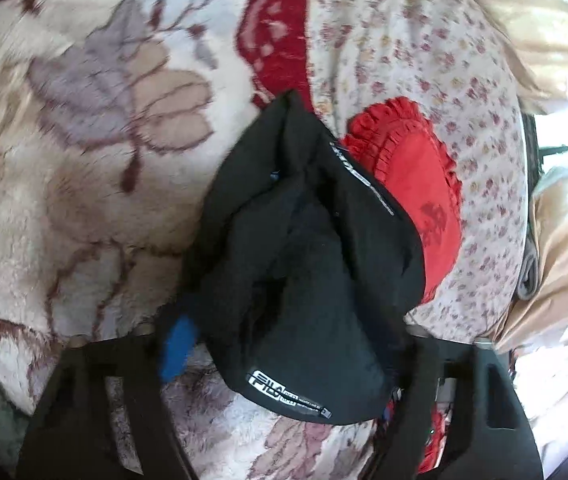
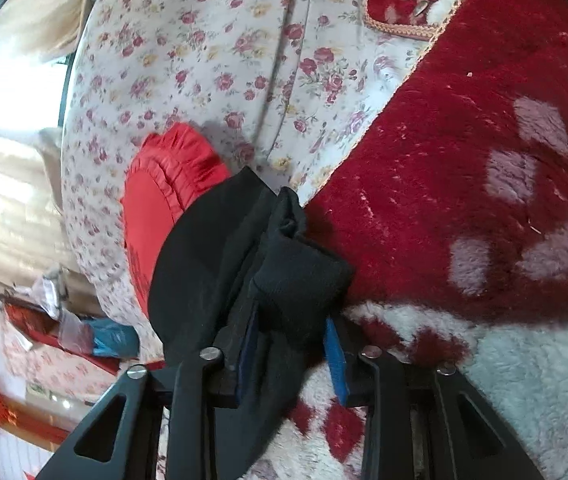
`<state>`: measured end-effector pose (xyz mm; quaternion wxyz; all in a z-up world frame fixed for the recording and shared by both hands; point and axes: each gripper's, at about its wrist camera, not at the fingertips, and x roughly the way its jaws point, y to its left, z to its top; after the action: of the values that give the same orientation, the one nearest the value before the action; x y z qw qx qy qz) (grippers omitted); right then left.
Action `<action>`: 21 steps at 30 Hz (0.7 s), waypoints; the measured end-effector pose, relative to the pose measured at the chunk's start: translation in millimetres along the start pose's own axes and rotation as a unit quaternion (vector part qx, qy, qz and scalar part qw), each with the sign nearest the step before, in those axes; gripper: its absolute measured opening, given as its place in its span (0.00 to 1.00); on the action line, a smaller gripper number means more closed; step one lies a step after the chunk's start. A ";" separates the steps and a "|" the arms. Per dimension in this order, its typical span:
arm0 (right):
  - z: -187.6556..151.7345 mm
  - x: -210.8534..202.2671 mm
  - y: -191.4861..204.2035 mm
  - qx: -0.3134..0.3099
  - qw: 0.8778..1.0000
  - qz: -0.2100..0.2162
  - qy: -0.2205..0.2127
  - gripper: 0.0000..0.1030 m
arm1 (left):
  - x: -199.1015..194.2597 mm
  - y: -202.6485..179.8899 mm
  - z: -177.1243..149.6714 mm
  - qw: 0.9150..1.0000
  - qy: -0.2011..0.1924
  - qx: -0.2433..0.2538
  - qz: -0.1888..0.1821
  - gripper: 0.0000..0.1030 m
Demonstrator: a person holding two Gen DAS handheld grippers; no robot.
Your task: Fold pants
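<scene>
A white woven label [image 1: 288, 394] on the black pants [image 1: 304, 272] shows blocky letters, too blurred to read. The pants hang bunched and creased above the floral blanket [image 1: 83, 120] and red cushion [image 1: 424, 184] — left gripper [image 1: 284, 344] and right gripper [image 2: 292, 344] both clamped on the fabric.

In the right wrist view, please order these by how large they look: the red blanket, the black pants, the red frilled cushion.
1. red blanket
2. black pants, though nearness to the camera enlarges them
3. red frilled cushion, partly hidden behind the pants
</scene>
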<state>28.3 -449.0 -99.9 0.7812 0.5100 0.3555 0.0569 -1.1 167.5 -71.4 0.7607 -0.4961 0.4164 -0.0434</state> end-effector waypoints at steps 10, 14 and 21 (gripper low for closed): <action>0.8 -0.1 2.4 -0.018 1.000 0.011 0.000 0.19 | 4.4 -7.7 -1.0 0.999 -0.002 0.026 0.022 0.40; -0.3 1.6 1.3 -0.020 1.000 0.000 -0.001 0.18 | 16.1 1.4 -1.7 0.998 0.012 0.011 0.053 0.40; -2.1 -14.0 17.5 -0.080 0.995 -0.053 0.001 0.08 | -10.9 -3.4 -2.2 0.996 -0.008 0.048 0.076 0.08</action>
<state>21.4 -445.5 -78.8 0.8209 0.4263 0.3773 0.0445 -8.4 169.4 -62.6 0.7882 -0.4264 0.4439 -0.0016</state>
